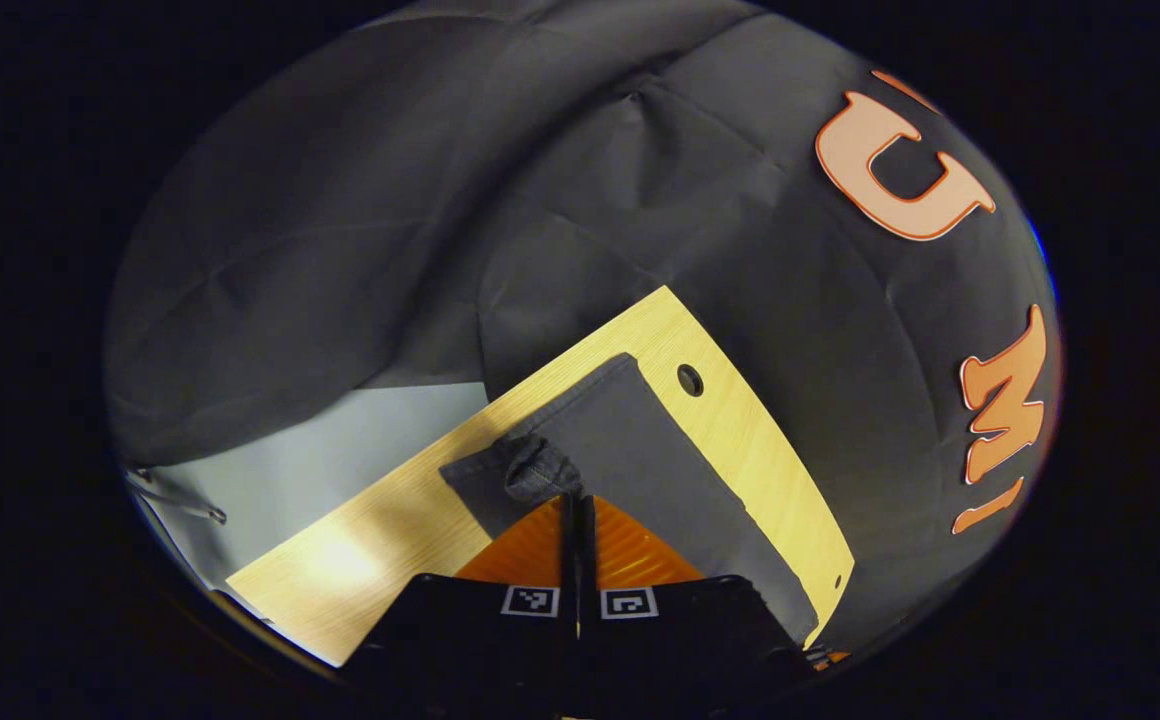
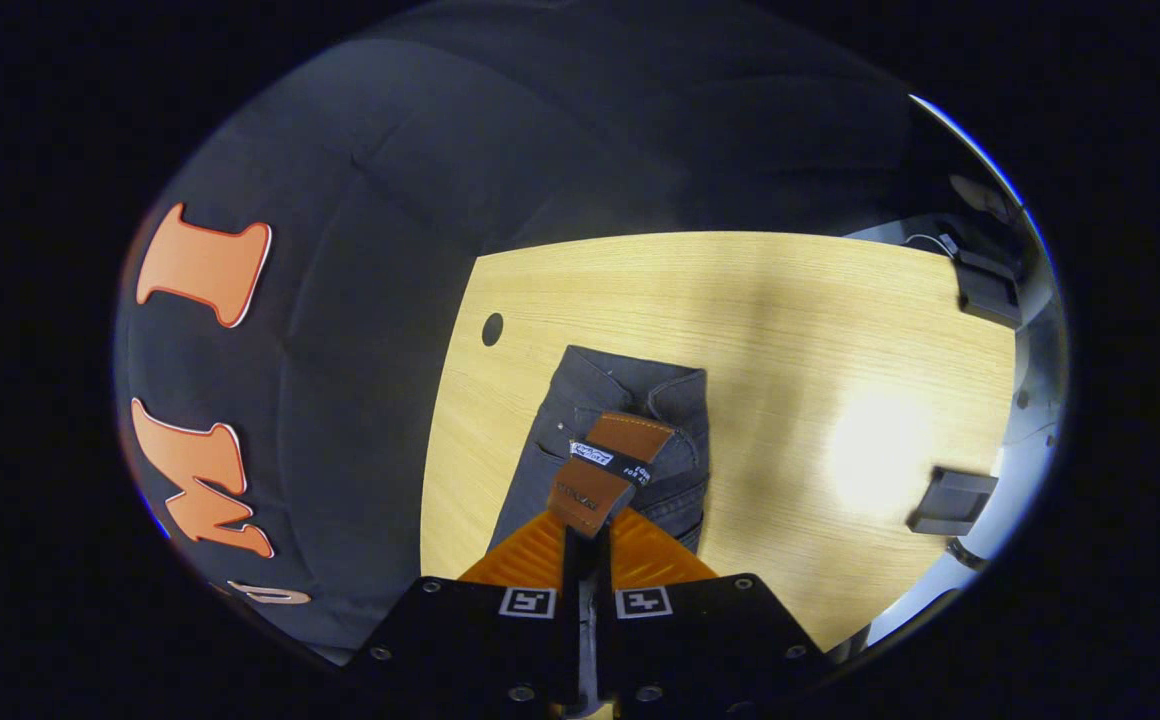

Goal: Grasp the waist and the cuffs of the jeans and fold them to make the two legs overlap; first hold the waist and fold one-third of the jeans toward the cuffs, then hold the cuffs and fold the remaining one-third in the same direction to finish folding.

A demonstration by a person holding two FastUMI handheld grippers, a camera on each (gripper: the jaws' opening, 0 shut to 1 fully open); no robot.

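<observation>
Dark grey jeans (image 1: 640,450) lie in a long strip on the wooden table (image 1: 750,430), the legs overlapping. My left gripper (image 1: 577,498) is shut on a bunched end of the denim, which rises a little off the table at the fingertips. In the right gripper view the waist end of the jeans (image 2: 590,390) shows, with a brown leather patch (image 2: 608,462) on the waistband. My right gripper (image 2: 586,537) is shut on the waistband at that patch, which is lifted and folded up toward the camera. The rest of the jeans is hidden under each gripper.
The table has a round cable hole (image 1: 690,380) near the jeans, also the hole (image 2: 492,329). Two dark boxes (image 2: 952,500) (image 2: 986,286) sit at the table's far right edge. Bare wood (image 2: 820,330) stretches to the right of the jeans. Black cloth wall stands behind.
</observation>
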